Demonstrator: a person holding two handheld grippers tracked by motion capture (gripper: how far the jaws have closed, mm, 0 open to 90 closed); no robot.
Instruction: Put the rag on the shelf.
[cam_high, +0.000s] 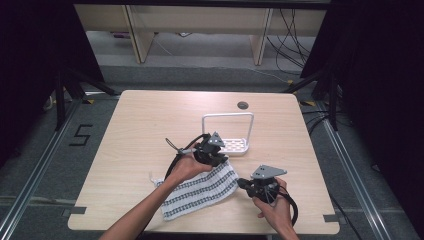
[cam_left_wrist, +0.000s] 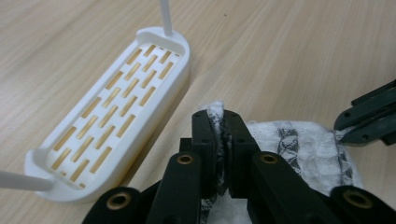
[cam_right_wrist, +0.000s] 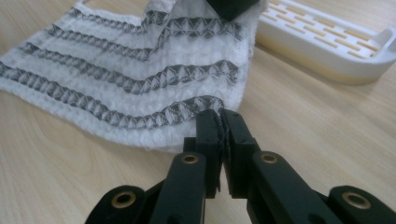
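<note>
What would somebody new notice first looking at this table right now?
Probably the white cloth with grey patterned stripes near the table's front edge, pinched at two corners: the left gripper is shut on its far corner and the right gripper is shut on its near right corner. Just behind it on the wooden table stands a white slotted rack with a hoop handle, with nothing on it.

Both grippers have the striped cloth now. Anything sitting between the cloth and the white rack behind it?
Nothing visible. Between the striped cloth and the white rack there is bare table. The left gripper and right gripper each pinch an edge.
</note>
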